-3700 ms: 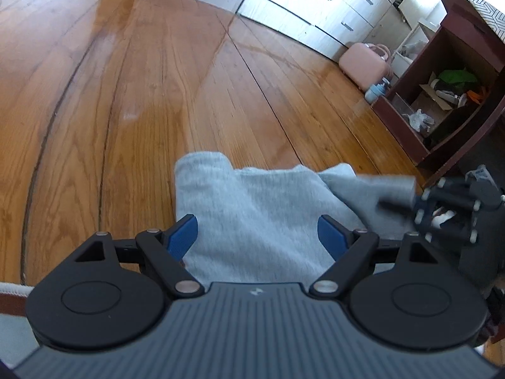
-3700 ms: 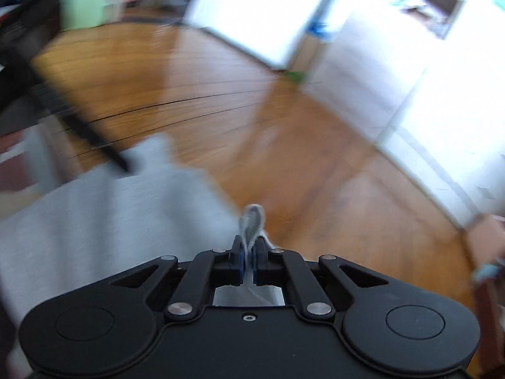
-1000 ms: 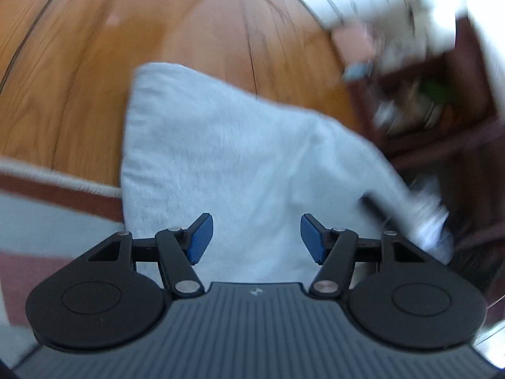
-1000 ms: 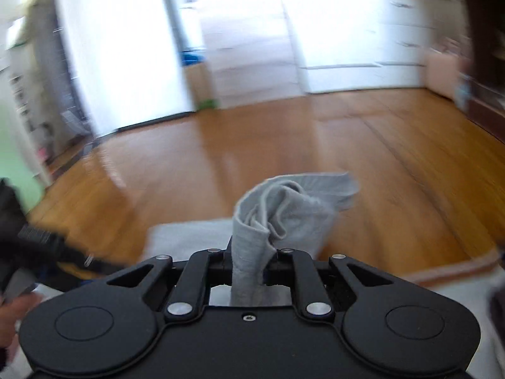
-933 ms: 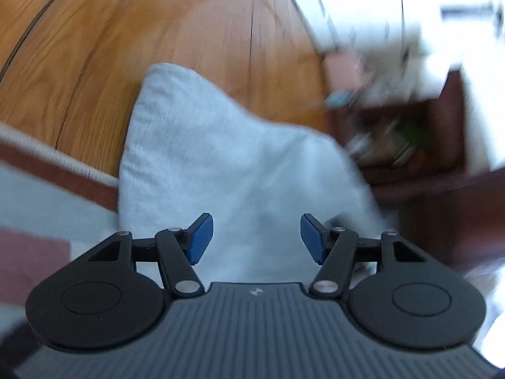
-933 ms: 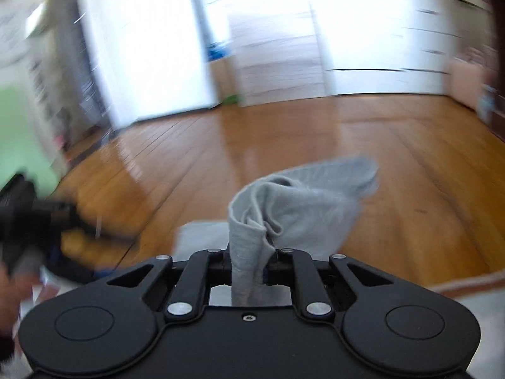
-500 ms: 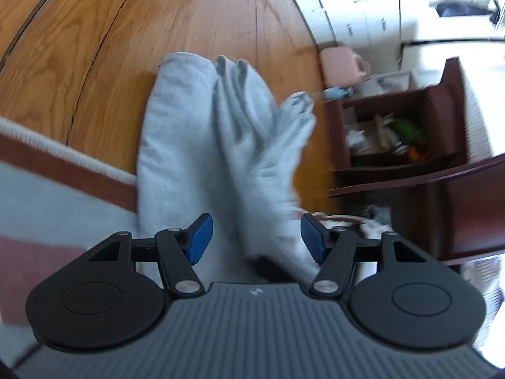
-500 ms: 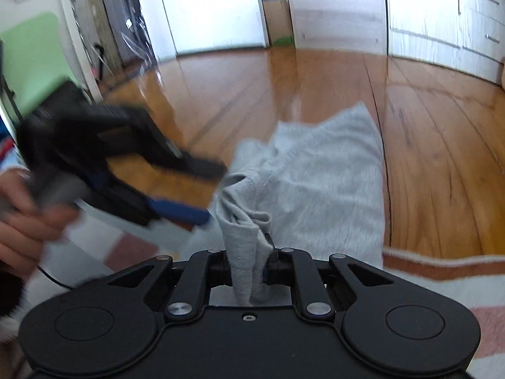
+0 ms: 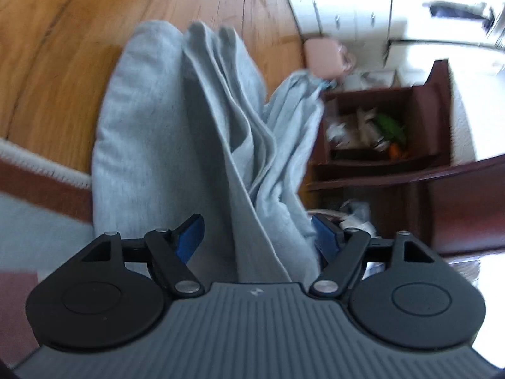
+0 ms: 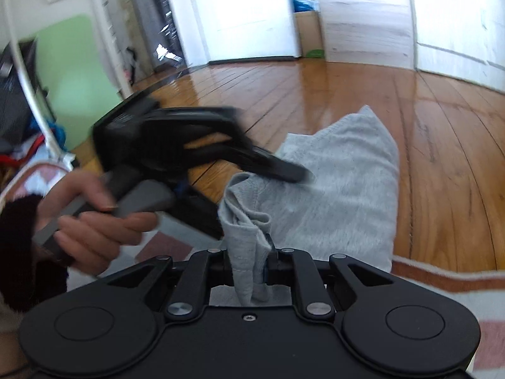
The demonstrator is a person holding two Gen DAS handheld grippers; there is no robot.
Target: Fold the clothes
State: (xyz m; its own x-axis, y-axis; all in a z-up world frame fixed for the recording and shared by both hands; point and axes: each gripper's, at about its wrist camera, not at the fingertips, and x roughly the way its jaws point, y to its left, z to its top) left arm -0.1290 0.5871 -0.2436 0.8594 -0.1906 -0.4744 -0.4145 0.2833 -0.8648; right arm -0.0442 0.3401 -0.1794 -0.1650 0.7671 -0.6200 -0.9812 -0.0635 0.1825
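A light grey garment (image 9: 142, 145) lies partly on the wooden floor and partly on a rug. Its flat part shows in the right wrist view (image 10: 344, 189). My right gripper (image 10: 249, 268) is shut on a bunched fold of the garment and holds it raised. That lifted fold (image 9: 252, 164) runs up between the blue fingers (image 9: 189, 237) of my left gripper (image 9: 255, 237), which is open around it. The left gripper also shows in the right wrist view (image 10: 284, 170), held in a hand, over the garment's near edge.
A dark wooden shelf unit (image 9: 394, 145) with clutter stands to the right of the garment, with a pink case (image 9: 322, 57) beyond it. A red and white striped rug (image 10: 442, 278) lies under the near part. White cabinets (image 10: 457, 15) line the far wall.
My right gripper has carried the raised fold across the garment toward my left gripper. The fold now sits between the open left fingers, where only flat cloth lay before.
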